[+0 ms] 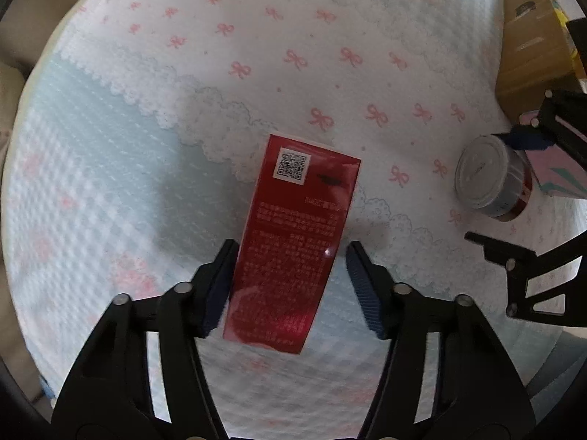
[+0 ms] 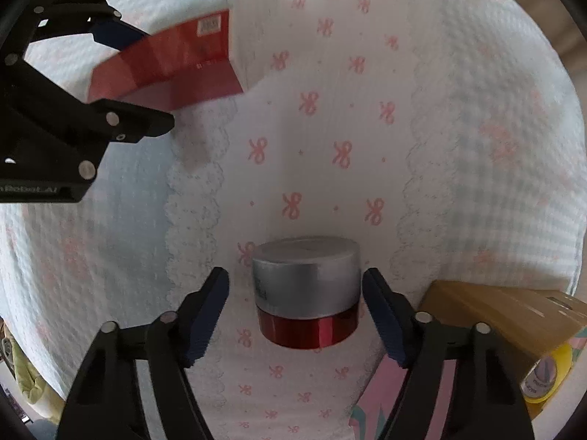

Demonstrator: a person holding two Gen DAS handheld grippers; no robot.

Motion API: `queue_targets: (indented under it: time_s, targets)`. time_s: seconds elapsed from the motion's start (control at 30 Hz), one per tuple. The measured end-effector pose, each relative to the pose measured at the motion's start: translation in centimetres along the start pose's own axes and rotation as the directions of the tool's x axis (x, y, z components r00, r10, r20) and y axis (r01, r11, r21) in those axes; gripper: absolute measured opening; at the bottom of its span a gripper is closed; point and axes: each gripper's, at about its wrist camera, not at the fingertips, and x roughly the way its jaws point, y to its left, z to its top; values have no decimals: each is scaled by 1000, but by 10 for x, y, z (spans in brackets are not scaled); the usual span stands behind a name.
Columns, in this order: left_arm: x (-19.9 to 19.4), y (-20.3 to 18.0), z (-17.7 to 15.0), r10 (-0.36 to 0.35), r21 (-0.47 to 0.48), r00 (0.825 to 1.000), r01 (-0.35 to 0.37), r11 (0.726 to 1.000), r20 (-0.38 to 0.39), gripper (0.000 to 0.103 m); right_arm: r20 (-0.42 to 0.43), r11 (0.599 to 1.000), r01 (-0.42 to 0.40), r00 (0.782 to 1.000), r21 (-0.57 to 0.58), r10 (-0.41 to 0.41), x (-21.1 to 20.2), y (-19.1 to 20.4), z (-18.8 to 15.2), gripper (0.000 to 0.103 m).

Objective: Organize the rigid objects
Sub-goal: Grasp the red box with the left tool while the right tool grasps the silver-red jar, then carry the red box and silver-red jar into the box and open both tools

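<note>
Left wrist view: bow-print bedspread, red carton between open left tongs, not clamped. Silver-lidded red jar between open right tongs, ungripped. Cardboard box nearby. Sorting looks early; both still to move.

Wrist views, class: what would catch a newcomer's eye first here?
The red box with its QR code, lying between the open fingers of the left gripper. Next, the silver-lidded jar with a red base, between the open fingers of the right gripper. Both sit on a bow-patterned cloth.
</note>
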Motion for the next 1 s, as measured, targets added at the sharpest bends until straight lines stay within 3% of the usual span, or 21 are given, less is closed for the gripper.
queue_targets:
  time_s: [0.13, 0.27, 0.6, 0.83, 1.0]
  targets:
    - [4, 5, 3, -17, -15, 1000, 17, 1000, 1, 43, -28, 999, 37, 999, 5, -37, 9, -2, -1, 50]
    - [4, 8, 5, -17, -9, 1000, 17, 1000, 10, 42, -21, 999, -2, 1000, 35, 3, 10, -11, -1, 50]
    - [-24, 5, 0, -17, -40, 996, 20, 999, 85, 38, 19, 998, -9, 1000, 58, 8, -6, -3, -15, 49]
    - [-61, 1, -23, -34, -110, 989, 50, 993, 146, 37, 73, 993, -43, 997, 111, 35, -35, -7, -35, 49]
    - [-107, -9, -55, -36, -164, 973, 75, 984, 226, 37, 130, 987, -75, 990, 139, 56, -71, -7, -56, 49]
